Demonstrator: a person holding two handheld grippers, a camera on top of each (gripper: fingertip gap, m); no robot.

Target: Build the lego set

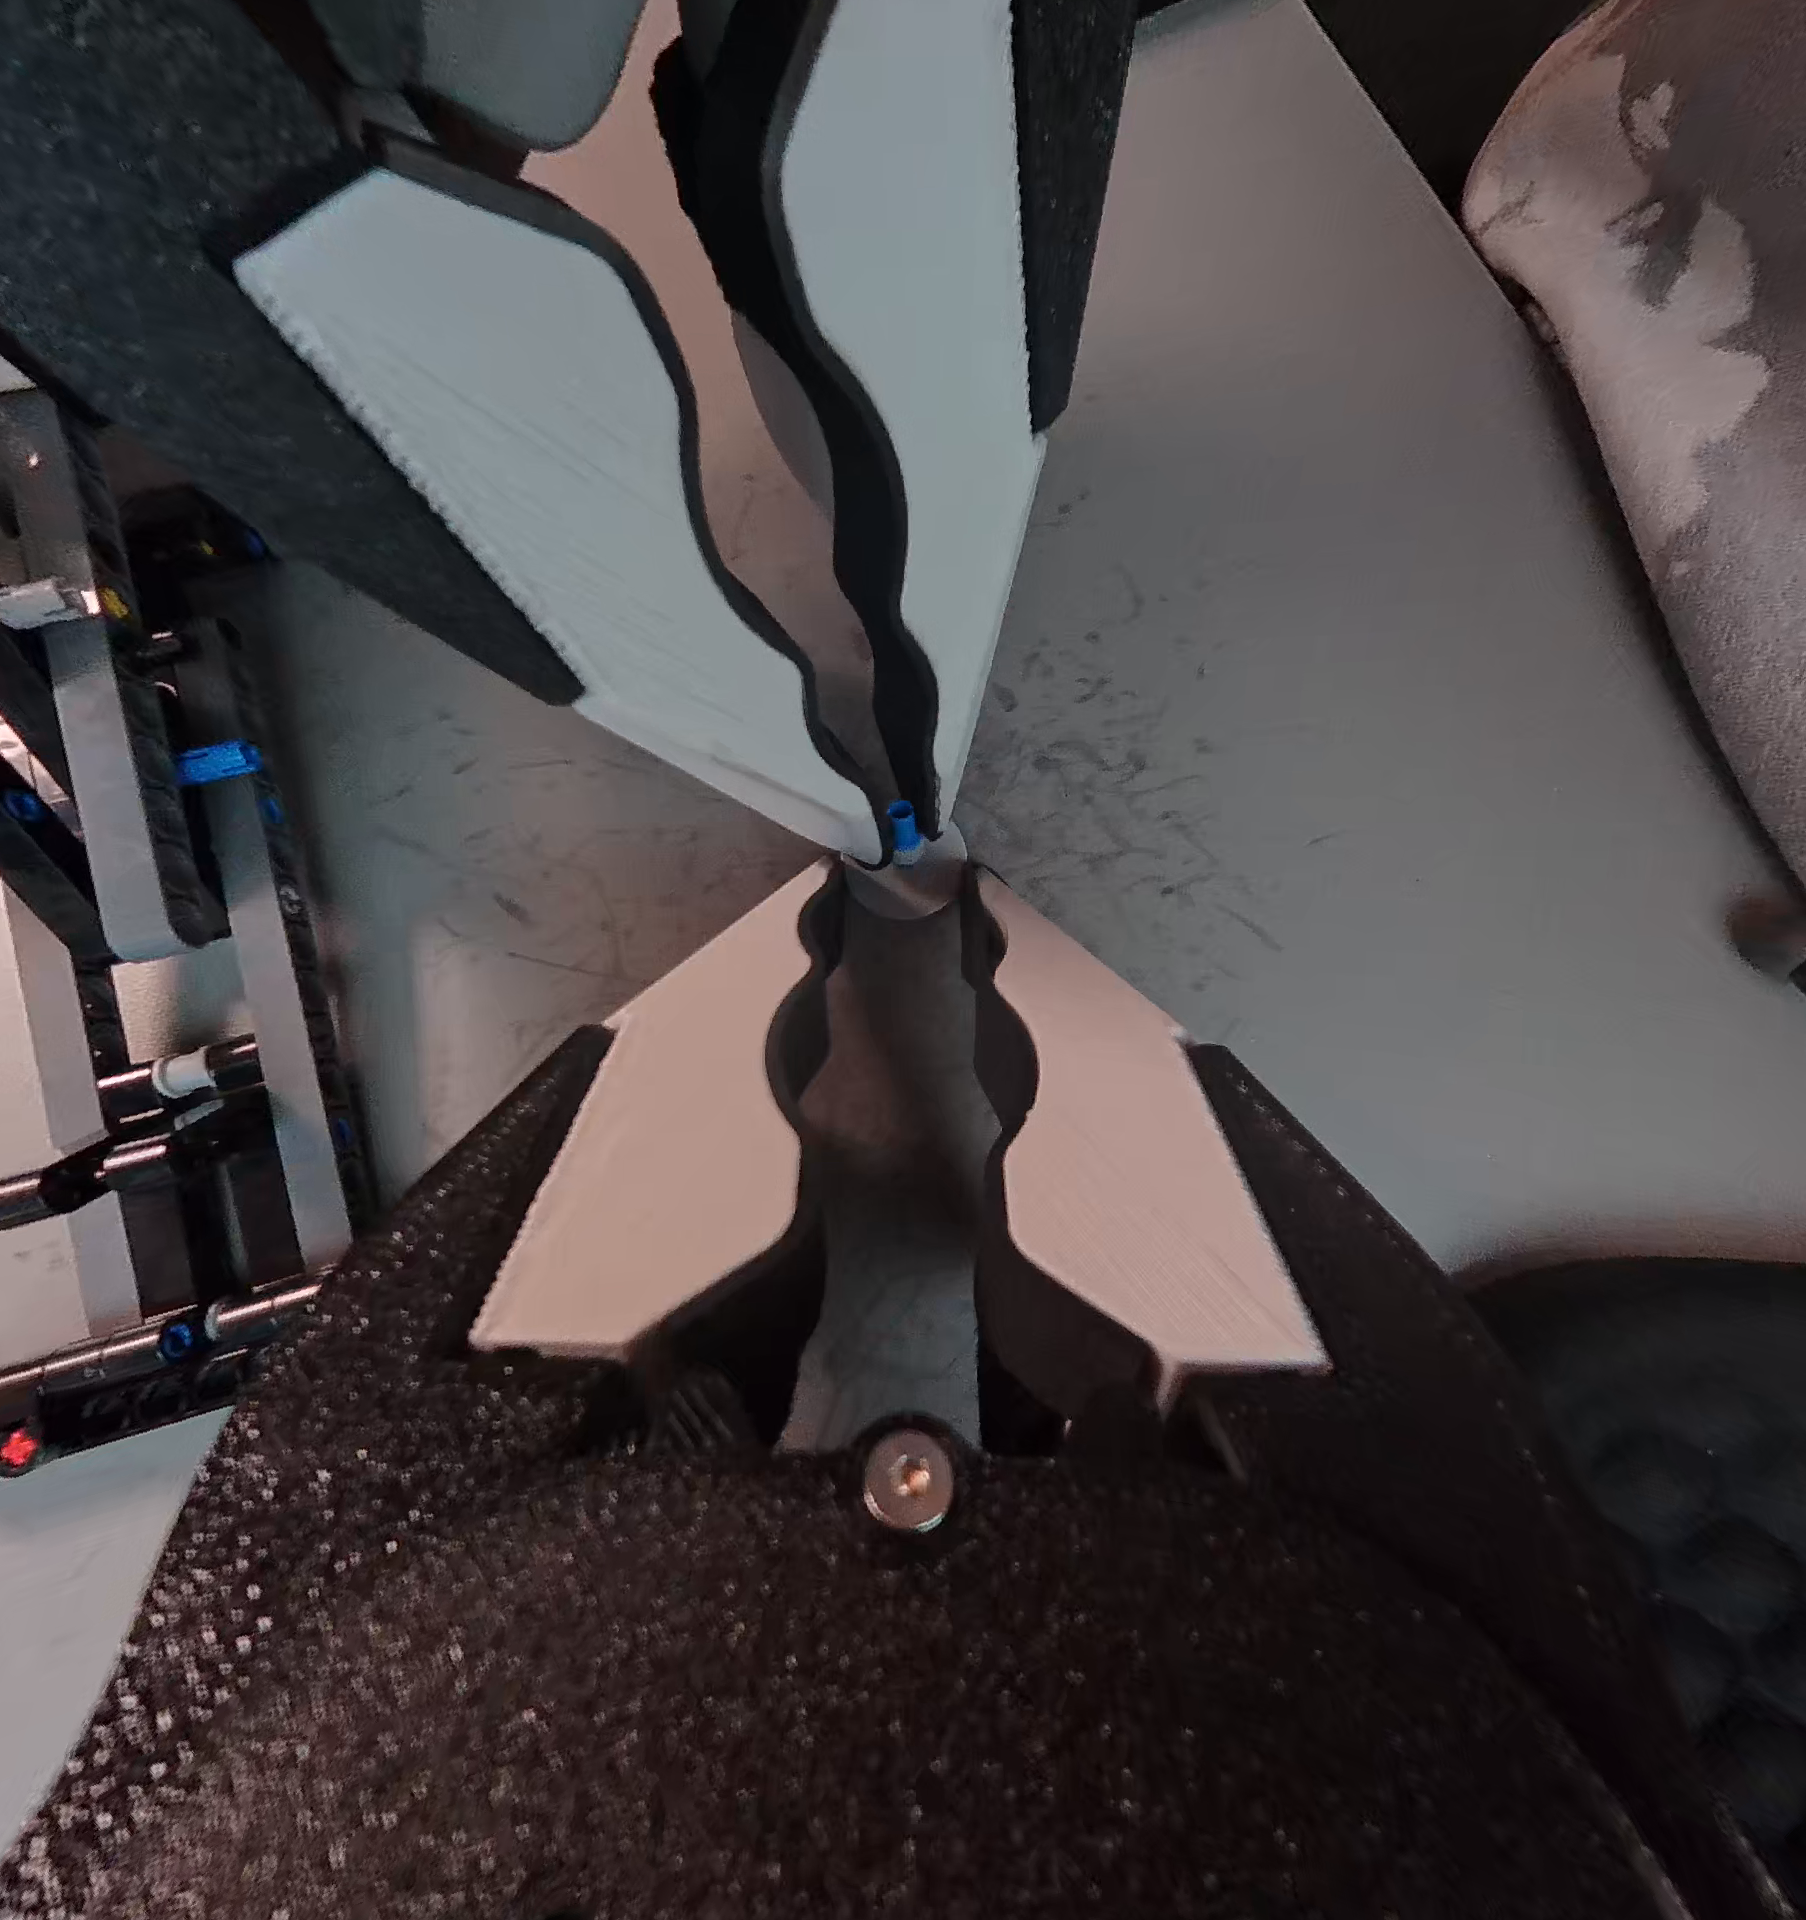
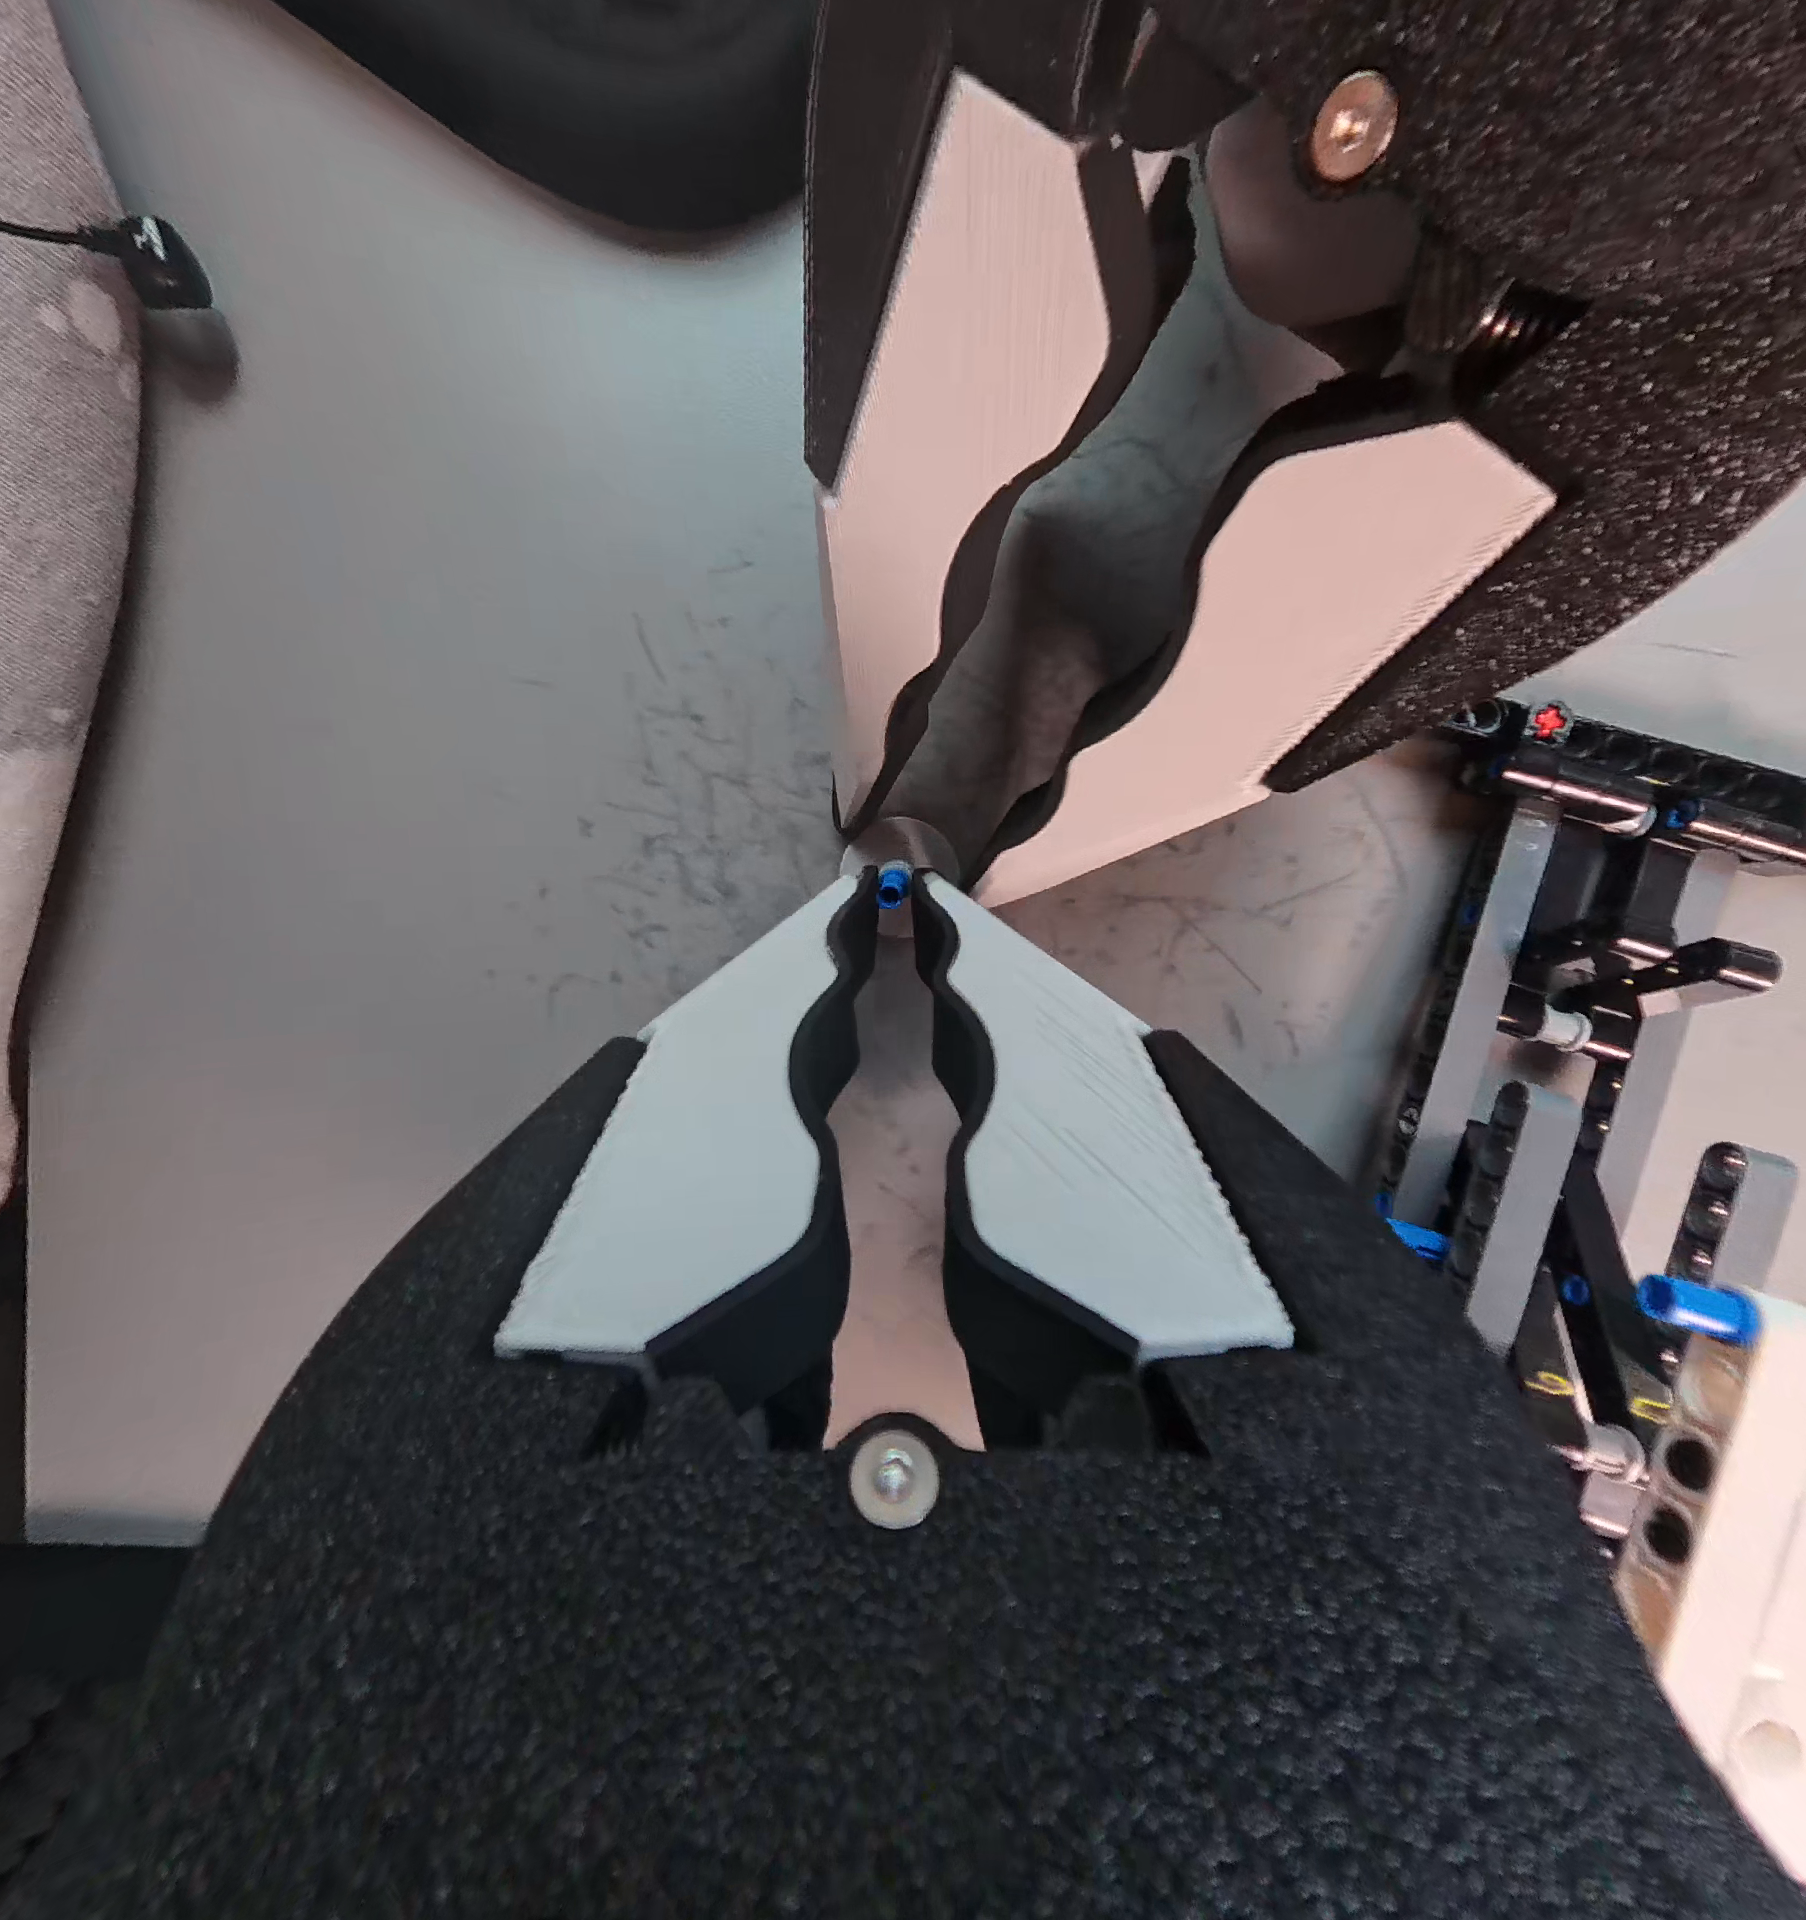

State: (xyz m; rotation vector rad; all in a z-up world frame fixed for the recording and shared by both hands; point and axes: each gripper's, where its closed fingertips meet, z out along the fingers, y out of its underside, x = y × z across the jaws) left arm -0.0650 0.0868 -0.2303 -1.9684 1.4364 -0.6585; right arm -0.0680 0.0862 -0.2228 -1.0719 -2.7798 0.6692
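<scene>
Blue pin (image 2: 892, 888) meets grey disc (image 2: 925, 844) mid-table.
Right gripper (image 2: 891, 883) pinches the pin; left gripper (image 1: 904, 883) clamps the disc from 12 o'clock. Black lego frame (image 2: 1605, 935) lies at 3 o'clock on the scuffed table (image 2: 411, 727).

The lego build (image 1: 151, 1039) runs off the left wrist view's edge; the blue pin (image 2: 891, 889) is mostly hidden between the right gripper's (image 2: 891, 878) fingertips.

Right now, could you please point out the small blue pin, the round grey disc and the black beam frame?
Small blue plastic pin (image 2: 892, 889): right wrist view, its barrel.
Round grey disc (image 1: 914, 885): left wrist view, its face.
Black beam frame (image 2: 1647, 774): right wrist view, its top beam.
</scene>
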